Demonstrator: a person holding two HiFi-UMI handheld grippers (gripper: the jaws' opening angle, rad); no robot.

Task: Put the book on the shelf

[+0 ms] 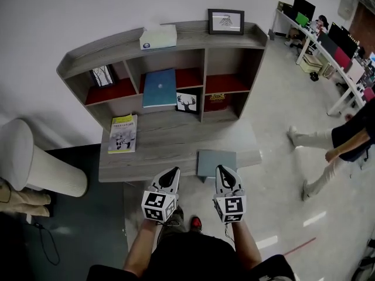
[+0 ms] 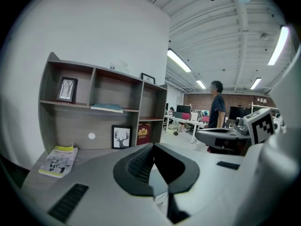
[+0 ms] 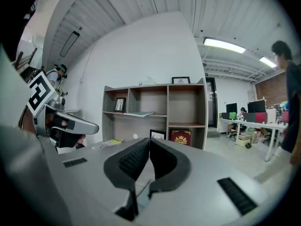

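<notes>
While lying flat at desk (image 1: 164, 152) edge, book (image 1: 215, 160) shows plain grey-blue cover.

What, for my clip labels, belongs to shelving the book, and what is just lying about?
Job: grey book, shelf, right gripper.
Lying about: yellow booklet, blue book, deer picture, framed picture.

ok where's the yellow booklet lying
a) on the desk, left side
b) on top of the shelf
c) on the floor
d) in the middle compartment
a: the booklet lies flat on the left part of the desk, with its cover facing up.
</notes>
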